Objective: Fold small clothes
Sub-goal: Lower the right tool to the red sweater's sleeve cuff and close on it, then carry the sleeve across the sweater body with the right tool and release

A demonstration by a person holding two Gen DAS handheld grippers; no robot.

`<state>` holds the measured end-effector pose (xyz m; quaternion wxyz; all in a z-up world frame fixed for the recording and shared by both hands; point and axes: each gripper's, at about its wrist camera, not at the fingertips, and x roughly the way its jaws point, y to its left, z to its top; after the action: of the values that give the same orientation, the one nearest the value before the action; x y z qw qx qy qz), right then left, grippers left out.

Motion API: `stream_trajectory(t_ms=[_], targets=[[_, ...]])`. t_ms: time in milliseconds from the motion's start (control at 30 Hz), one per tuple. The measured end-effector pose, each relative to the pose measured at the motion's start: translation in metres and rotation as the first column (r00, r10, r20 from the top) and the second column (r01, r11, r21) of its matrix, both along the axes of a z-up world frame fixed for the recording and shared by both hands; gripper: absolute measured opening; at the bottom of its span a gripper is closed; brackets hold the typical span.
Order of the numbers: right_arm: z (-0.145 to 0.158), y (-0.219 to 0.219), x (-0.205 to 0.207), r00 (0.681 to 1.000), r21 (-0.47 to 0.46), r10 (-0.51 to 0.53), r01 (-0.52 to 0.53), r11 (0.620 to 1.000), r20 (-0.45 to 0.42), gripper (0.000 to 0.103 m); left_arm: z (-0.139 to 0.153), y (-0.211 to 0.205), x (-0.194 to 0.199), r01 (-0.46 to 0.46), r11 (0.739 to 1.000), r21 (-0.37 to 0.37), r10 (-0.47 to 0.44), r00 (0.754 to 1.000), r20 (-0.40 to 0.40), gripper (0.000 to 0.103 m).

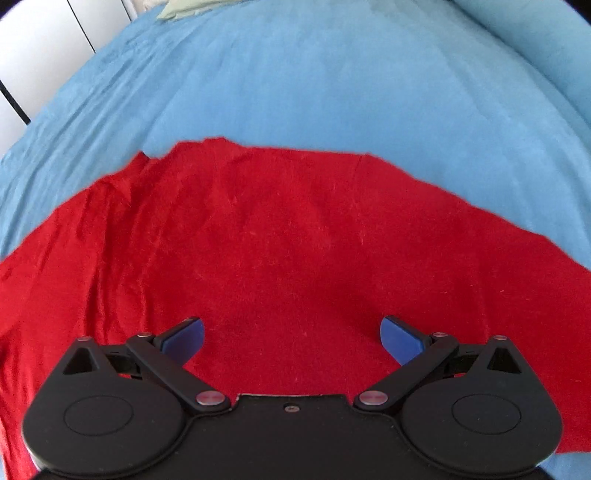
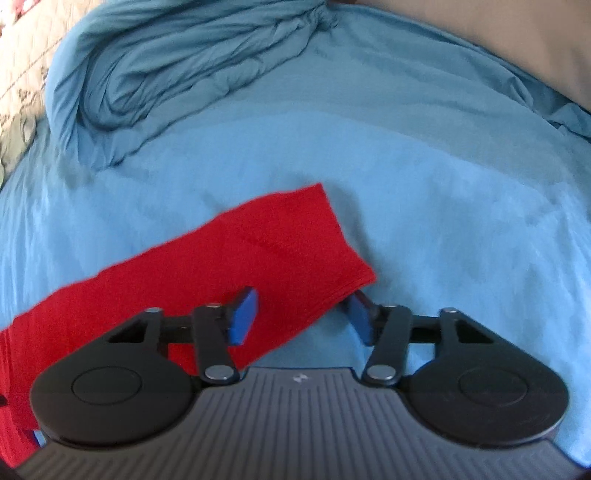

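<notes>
A red garment [image 1: 277,229] lies spread flat on a blue bedsheet [image 1: 314,85], with some creases toward its left side. My left gripper [image 1: 291,339] hovers low over the middle of the cloth, its blue pads [image 1: 184,341] wide apart with nothing between them. In the right wrist view, a narrower end of the red garment [image 2: 258,251] runs diagonally, and its corner lies between the fingers of my right gripper [image 2: 301,321]. Those jaws stand partly apart. The left blue pad [image 2: 243,321] is over the red cloth, and the right one sits just past the cloth's edge. Neither visibly presses on it.
A bunched blue cover [image 2: 177,62] is heaped at the back left of the right wrist view, with a patterned quilt [image 2: 18,55] beyond it. A beige surface [image 2: 498,26] shows at the top right. White cupboard doors [image 1: 37,48] and a pale green cloth [image 1: 177,9] border the bed.
</notes>
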<state>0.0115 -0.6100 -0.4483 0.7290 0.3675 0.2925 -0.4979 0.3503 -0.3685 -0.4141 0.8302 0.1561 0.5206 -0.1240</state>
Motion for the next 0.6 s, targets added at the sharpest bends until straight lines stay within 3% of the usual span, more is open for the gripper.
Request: stream_trajectory(t_ms=[33, 133, 400, 500, 600], targets=[[0.001, 0.000, 0.000, 1.000, -0.006, -0.005, 0.005, 1.000, -0.005, 0.044, -0.003, 0.000, 0.000, -0.006, 1.000, -0.007, 0.006, 1.000, -0.007, 0.103], [0.010, 0.003, 0.001, 1.000, -0.040, -0.008, 0.008, 0.999, -0.009, 0.024, -0.008, -0.001, 0.005, -0.021, 1.000, -0.014, 0.020, 0.999, -0.026, 0.103], [0.076, 0.028, 0.058, 0.985, -0.146, 0.128, -0.111, 0.983, 0.116, 0.022, -0.012, -0.008, 0.030, 0.001, 1.000, 0.031, 0.004, 0.991, -0.134, 0.103], [0.106, 0.046, 0.105, 0.956, -0.172, 0.226, -0.194, 0.966, 0.188, 0.022, -0.008, -0.002, 0.041, 0.017, 1.000, -0.001, -0.017, 0.982, -0.186, 0.103], [0.131, 0.074, 0.163, 0.905, -0.201, 0.345, -0.300, 0.933, 0.249, 0.022, 0.010, 0.023, 0.049, -0.003, 1.000, -0.009, 0.002, 0.989, -0.146, 0.103]])
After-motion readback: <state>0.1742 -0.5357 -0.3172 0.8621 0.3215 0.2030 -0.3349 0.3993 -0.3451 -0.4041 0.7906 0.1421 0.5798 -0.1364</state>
